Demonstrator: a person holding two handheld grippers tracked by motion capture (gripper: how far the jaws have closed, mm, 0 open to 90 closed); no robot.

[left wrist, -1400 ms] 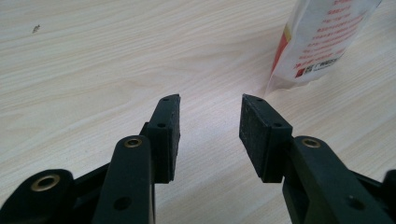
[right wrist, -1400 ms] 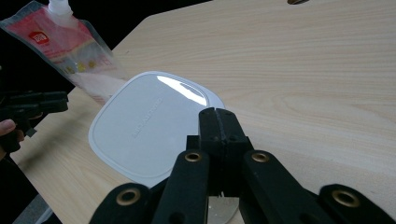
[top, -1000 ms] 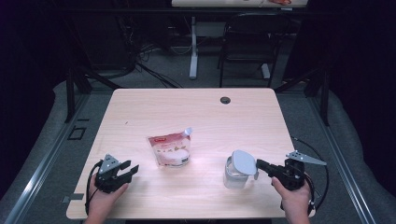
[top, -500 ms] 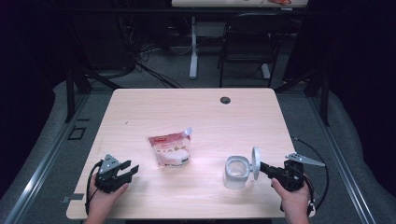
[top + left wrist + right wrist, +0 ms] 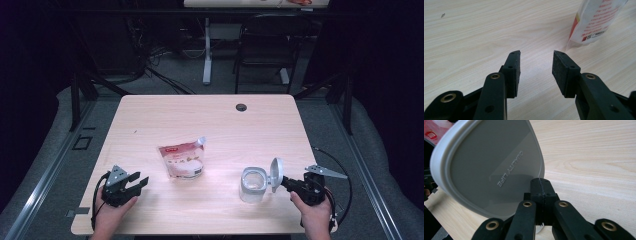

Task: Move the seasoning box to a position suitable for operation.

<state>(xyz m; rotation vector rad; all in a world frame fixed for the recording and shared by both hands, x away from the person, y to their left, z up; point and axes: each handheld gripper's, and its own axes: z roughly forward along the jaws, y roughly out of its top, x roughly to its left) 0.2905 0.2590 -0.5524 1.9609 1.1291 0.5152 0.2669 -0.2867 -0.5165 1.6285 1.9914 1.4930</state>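
Note:
A clear jar (image 5: pixel 253 184) stands uncovered near the table's front right. Just to its right my right gripper (image 5: pixel 286 182) is shut on the edge of the jar's grey-white lid (image 5: pixel 276 173), which stands on edge. In the right gripper view the lid (image 5: pixel 491 167) reads "QUALITY LIFE", and the right gripper (image 5: pixel 540 182) pinches its lower rim. A white and red pouch (image 5: pixel 181 160) lies at the table's middle. My left gripper (image 5: pixel 138 182) rests at the front left, open and holding nothing. In the left gripper view the left gripper (image 5: pixel 535 57) points at bare wood, with the pouch (image 5: pixel 596 22) at upper right.
The wooden table (image 5: pixel 210 120) has a dark cable hole (image 5: pixel 241 107) near its far edge. Beyond the table stand a chair (image 5: pixel 262 55) and a white desk leg (image 5: pixel 207 50). Cables trail from both grippers at the front edge.
The lid, tilted over the jar's mouth a second ago, has swung up and to the right and now stands on edge beside the jar. My left gripper has not moved.

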